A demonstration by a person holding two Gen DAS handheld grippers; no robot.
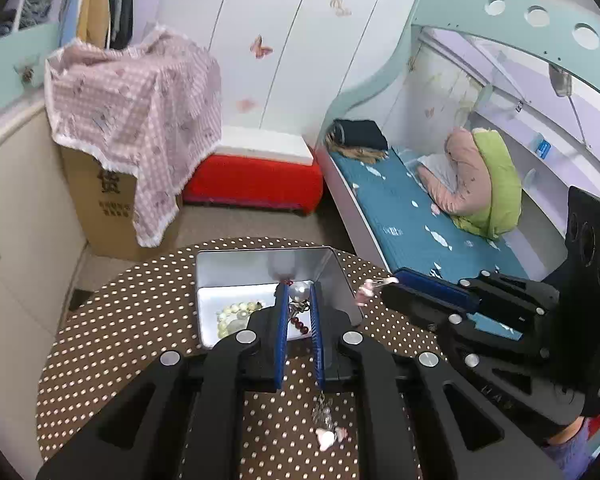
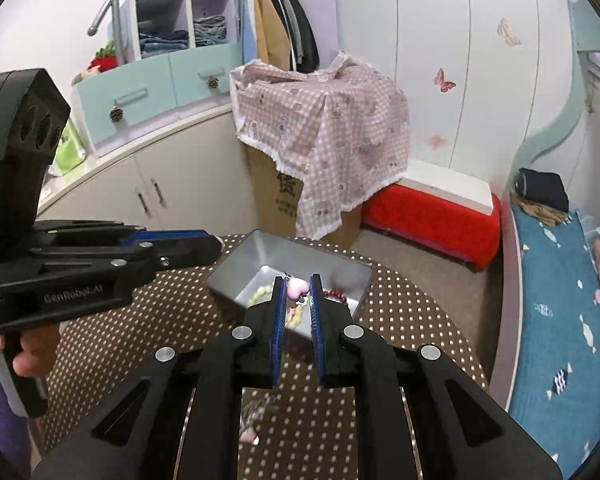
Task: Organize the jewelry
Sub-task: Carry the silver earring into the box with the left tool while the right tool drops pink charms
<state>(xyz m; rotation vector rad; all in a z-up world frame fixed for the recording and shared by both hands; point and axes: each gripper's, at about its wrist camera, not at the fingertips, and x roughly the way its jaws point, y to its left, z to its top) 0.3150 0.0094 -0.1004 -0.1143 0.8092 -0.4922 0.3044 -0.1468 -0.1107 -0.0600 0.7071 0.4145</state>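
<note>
A silver metal box [image 1: 268, 264] [image 2: 260, 258] stands on the brown polka-dot table [image 1: 132, 320]. It holds a pale green bead bracelet [image 1: 236, 314] [image 2: 260, 294] and a dark red bead bracelet [image 1: 300, 325] [image 2: 336, 295]. My left gripper [image 1: 299, 290] is shut on a pearl charm piece [image 1: 300, 292] above the box. My right gripper [image 2: 298, 286] is shut on a pink heart charm [image 2: 298, 289] [image 1: 366, 290] over the box's edge. Another pink charm with a chain [image 1: 326, 428] [image 2: 252, 424] lies on the table near me.
A cardboard box draped in pink checked cloth [image 1: 140, 92] and a red-and-white chest [image 1: 256, 176] stand on the floor behind the table. A bed with a blue sheet [image 1: 412, 208] is to the right, cabinets [image 2: 148, 184] to the left.
</note>
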